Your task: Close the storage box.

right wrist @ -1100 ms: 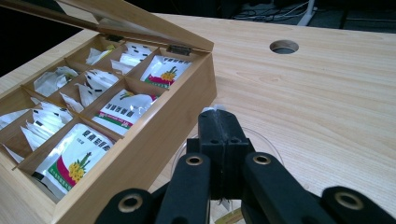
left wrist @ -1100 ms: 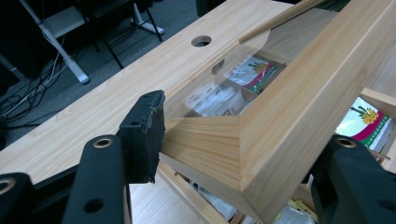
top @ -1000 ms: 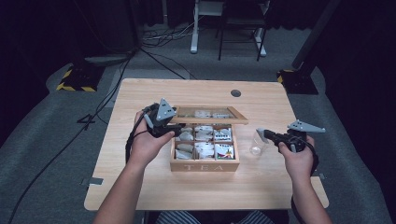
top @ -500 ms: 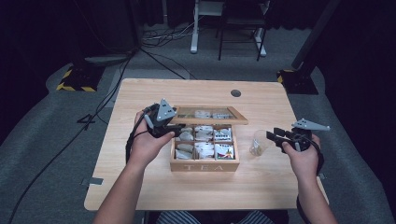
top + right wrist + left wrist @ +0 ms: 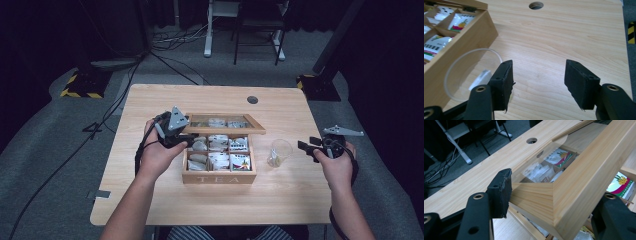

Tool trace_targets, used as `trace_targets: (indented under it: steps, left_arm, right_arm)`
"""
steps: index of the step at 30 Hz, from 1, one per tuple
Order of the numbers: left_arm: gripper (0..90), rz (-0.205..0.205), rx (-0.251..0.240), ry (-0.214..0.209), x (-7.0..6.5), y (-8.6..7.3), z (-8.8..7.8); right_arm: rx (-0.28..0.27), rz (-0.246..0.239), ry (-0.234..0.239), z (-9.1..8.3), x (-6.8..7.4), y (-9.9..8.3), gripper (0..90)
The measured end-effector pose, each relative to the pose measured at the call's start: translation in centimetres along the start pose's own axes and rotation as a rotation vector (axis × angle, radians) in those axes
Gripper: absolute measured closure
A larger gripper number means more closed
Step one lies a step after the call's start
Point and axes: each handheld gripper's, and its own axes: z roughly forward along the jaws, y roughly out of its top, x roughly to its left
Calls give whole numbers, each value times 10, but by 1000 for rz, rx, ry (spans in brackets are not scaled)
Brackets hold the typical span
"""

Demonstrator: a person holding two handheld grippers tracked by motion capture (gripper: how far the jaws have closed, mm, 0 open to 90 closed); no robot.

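A wooden tea box (image 5: 219,175) marked TEA sits mid-table, its compartments full of tea bags (image 5: 240,161). Its glass-paned lid (image 5: 225,130) stands raised. My left gripper (image 5: 187,139) is shut on the lid's left corner; in the left gripper view the pads (image 5: 500,192) press the lid's wooden frame (image 5: 569,182). Right of the box stands a clear cup (image 5: 279,151) with a tea bag (image 5: 480,78) inside. My right gripper (image 5: 306,145) hovers just right of the cup (image 5: 471,75). Its jaws have just been opening and stand open (image 5: 539,80) with nothing between them.
A round cable hole (image 5: 252,99) lies in the table's far side. The table's right edge (image 5: 320,165) runs close under my right hand. Cables (image 5: 115,110) trail over the floor at the left, and stand legs (image 5: 240,45) rise beyond the table.
My right gripper has drawn back to the right, away from the cup, and its jaws have opened. The left gripper stays where it was on the lid.
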Motion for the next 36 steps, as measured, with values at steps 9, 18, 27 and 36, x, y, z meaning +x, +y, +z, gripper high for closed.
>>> trace_targets:
  steps: [9, 18, 27, 36]
  left_arm:
    - [415, 2, 6, 5, -1, 0, 0]
    - [401, 0, 13, 11, -4, -4, 0]
    - [379, 10, 27, 32, -9, -7, 0]
    - [337, 2, 29, 53, -17, -12, -3]
  right_arm:
    - [30, 32, -6, 3, -11, -14, 408]
    - [28, 69, 6, 2, -13, -33, 411]
    - [31, 72, 16, 1, -14, -46, 411]
    - [30, 76, 18, 3, -17, -47, 411]
